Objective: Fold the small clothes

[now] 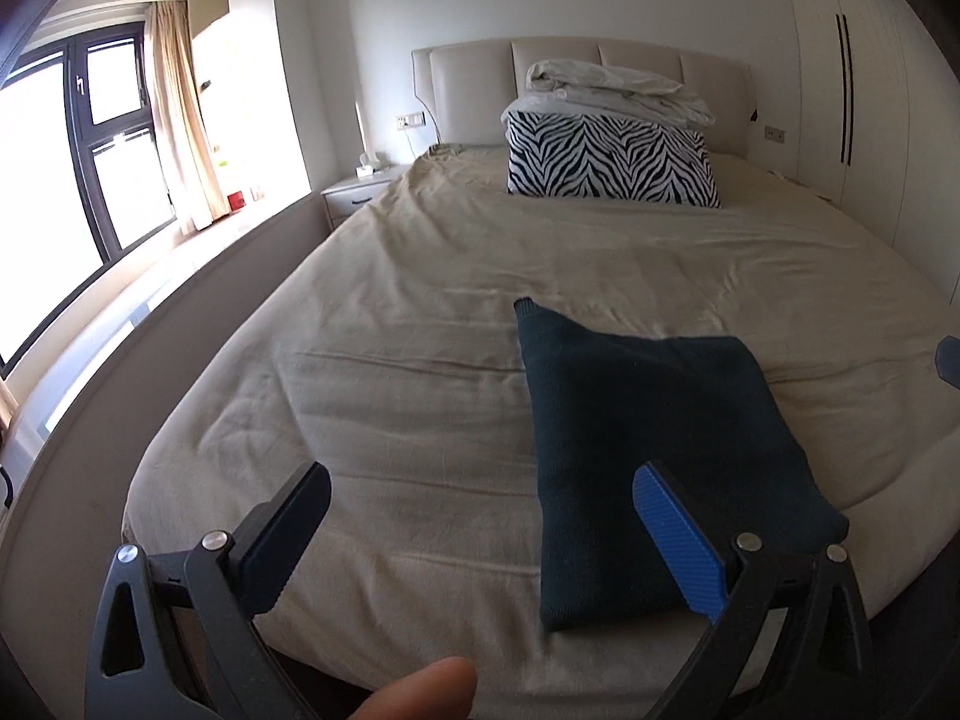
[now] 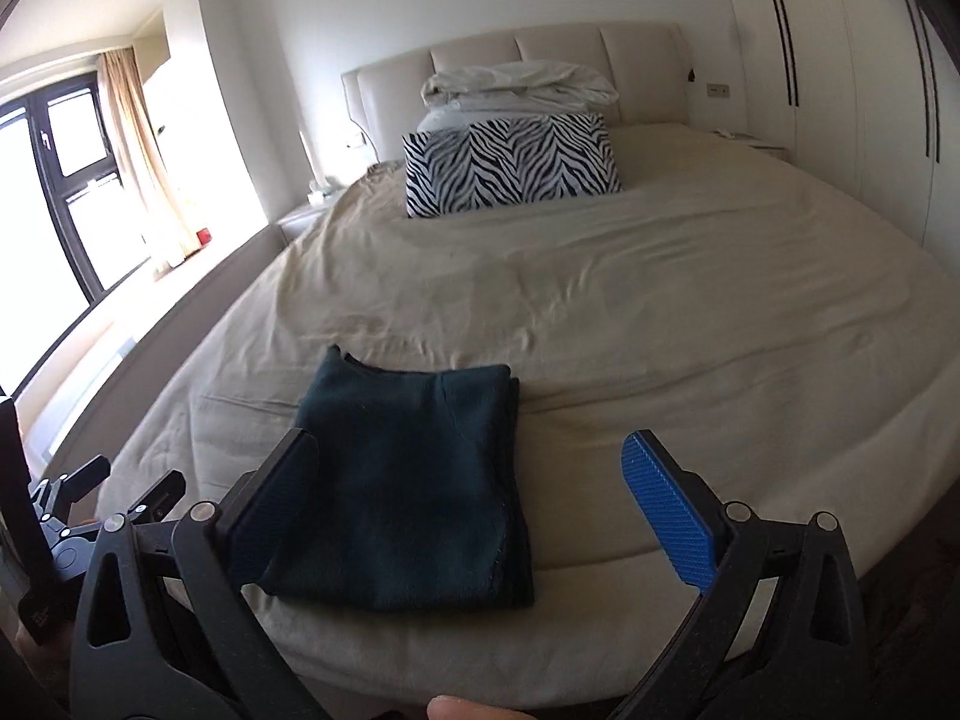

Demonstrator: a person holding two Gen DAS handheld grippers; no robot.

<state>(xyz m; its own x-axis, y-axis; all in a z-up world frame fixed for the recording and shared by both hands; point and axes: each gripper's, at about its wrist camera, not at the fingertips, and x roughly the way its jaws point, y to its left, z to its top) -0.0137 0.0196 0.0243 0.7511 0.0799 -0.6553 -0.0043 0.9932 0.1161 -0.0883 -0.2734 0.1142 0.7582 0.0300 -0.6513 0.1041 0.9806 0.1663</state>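
A: Start with the big stuff. What fills the view?

B: A wide bed with a creased beige cotton-look sheet (image 2: 660, 312), running up to a padded cream headboard (image 2: 540, 45) at twelve o'clock. Against it stands a zebra-striped rectangular pillow (image 2: 510, 165) with a rumpled white duvet (image 2: 516, 84) piled on top.

A: And the garment?

B: A dark teal knitted garment (image 2: 402, 486) lies on the sheet near the foot edge, already doubled into a soft rectangle. In the right wrist view it sits at about ten o'clock from the gripper's centre; a ribbed cuff or corner pokes out at its far left. Stacked layer edges show along its right side.

A: The grippers?

B: The right gripper (image 2: 474, 480) has its jaws spread wide, holding nothing; its dark left finger overlaps the knit's near corner in the picture, though I cannot tell if it touches. The left gripper (image 1: 480, 516) is likewise released and empty, the garment lying at two o'clock from it.

A: So which step?

B: I judge the fold is nearly or fully finished. Next would be either a last halving, pinching both near corners evenly, or leaving it. The knit looks thick and limp, so layers may slide.
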